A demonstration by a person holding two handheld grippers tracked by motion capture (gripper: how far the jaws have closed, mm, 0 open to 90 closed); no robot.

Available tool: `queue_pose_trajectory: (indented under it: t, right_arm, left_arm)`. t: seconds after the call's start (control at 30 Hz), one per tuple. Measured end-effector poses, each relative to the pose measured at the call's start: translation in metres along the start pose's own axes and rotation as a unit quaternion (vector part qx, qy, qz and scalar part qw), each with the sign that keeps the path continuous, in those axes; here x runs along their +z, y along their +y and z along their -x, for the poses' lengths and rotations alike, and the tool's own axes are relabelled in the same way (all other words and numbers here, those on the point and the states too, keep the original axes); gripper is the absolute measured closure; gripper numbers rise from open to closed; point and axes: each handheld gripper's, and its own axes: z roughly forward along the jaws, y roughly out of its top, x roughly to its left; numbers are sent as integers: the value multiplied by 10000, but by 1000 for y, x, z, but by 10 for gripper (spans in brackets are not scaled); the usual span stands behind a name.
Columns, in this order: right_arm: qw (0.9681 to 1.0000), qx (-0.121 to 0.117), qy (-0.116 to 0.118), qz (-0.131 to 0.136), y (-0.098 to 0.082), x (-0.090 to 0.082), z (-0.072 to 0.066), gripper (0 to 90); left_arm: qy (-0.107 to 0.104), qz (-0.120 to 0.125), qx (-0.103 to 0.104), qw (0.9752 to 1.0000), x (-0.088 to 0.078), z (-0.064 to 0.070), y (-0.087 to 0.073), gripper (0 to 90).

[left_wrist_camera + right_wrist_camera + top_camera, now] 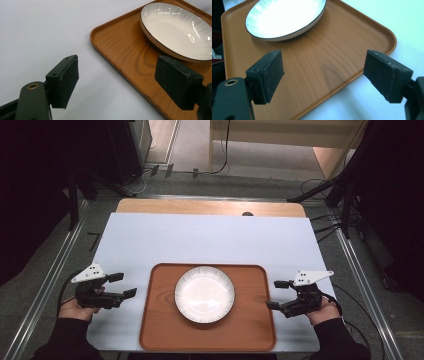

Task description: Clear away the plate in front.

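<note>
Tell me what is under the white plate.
The white plate sits on the wooden tray, which lies on the white table. The tray surface directly beneath the plate is covered.

Overhead light falls evenly on the pale desk (210, 240) in the high view, while the surrounding floor and room corners sink into near black. That view is soft and low in detail. The white plate (204, 294) carries a faint sheen there; in the left gripper view the plate (180, 30) shows small sharp highlights, and in the right gripper view the plate (284, 15) is overexposed to glare at its centre. The wooden tray (322, 67) holds a dim shadow patch between the jaws. In both gripper views the near jaws are slightly blurred, and the desk surface takes a cool bluish cast.
</note>
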Motion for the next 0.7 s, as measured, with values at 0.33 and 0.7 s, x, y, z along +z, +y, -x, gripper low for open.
queue_pose_trajectory:
  t: [0.33, 0.7]
  right_arm:
    - [10000, -2, 3, 3, 0, 0, 0, 171]
    - [10000, -11, 7, -6, 0, 0, 1, 171]
  left_arm:
    - [7, 34, -30, 10000, -1, -1, 0, 199]
    - [12, 31, -45, 10000, -1, -2, -1, 197]
